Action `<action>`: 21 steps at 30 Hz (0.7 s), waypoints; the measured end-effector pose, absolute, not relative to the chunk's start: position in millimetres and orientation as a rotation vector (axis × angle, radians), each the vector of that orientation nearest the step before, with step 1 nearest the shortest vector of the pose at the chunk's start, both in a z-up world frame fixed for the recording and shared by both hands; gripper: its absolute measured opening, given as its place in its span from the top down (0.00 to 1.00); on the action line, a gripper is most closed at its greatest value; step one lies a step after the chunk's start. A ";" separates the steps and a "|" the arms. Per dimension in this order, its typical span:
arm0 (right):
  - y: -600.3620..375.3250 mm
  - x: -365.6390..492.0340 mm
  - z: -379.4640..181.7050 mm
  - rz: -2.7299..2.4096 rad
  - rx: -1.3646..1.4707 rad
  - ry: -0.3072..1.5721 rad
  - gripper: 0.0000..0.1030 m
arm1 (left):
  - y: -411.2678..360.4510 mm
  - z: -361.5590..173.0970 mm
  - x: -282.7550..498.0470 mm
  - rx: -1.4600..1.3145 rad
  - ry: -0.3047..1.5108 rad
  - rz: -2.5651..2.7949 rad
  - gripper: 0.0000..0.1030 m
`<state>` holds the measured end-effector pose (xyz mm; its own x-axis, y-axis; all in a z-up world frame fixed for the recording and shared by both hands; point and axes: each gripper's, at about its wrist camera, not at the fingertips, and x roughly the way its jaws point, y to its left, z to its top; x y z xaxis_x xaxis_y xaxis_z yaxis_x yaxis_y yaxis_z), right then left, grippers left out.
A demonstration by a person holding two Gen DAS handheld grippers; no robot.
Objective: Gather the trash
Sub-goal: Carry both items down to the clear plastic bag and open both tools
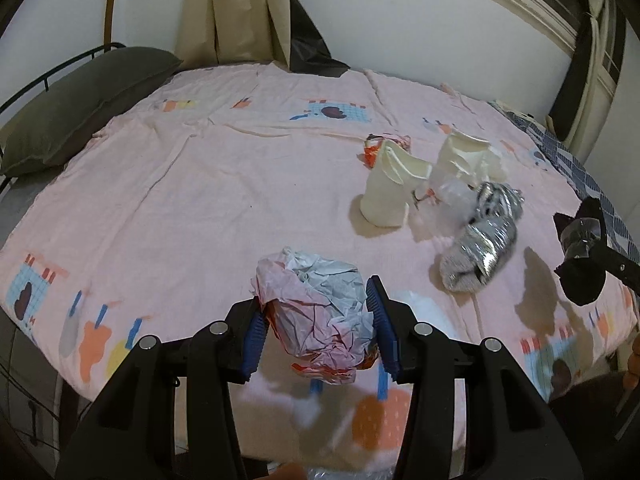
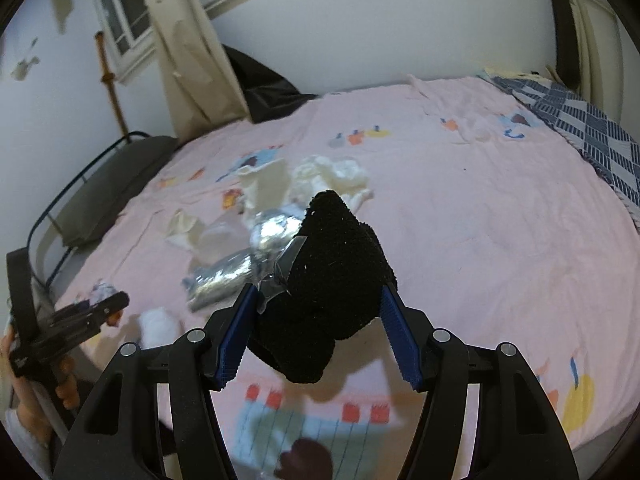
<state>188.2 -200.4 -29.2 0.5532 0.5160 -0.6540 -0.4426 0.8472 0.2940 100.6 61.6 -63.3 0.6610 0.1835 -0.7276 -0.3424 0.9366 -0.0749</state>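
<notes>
Left tongs (image 1: 320,332) clamp crumpled paper (image 1: 316,312); right tongs (image 2: 316,320) grip black sock (image 2: 332,280).

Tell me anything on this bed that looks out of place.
Litter on the pink sheet: two white paper cups, one crushed; a crumpled silver foil wrapper. The right gripper holds a black fuzzy sock with clear tape stuck on it.

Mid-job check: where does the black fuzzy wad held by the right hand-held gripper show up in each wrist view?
Left wrist view: the black fuzzy wad sits at the far right edge, lifted above the pink bedsheet.
Right wrist view: centre of the frame, clamped between the pads of the right hand-held gripper, with clear plastic stuck to its left side.
Shared landmark: the crumpled silver foil wrapper, beside the wad in both.
</notes>
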 end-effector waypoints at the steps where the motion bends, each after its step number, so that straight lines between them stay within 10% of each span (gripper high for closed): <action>1: -201.5 184.4 -29.2 0.572 0.104 0.807 0.44 | 60.1 -62.5 95.7 -0.214 0.792 0.298 0.53; 21: -198.7 71.8 -49.1 0.674 0.065 0.891 0.44 | 1.7 -89.3 19.6 -0.137 0.874 0.251 0.53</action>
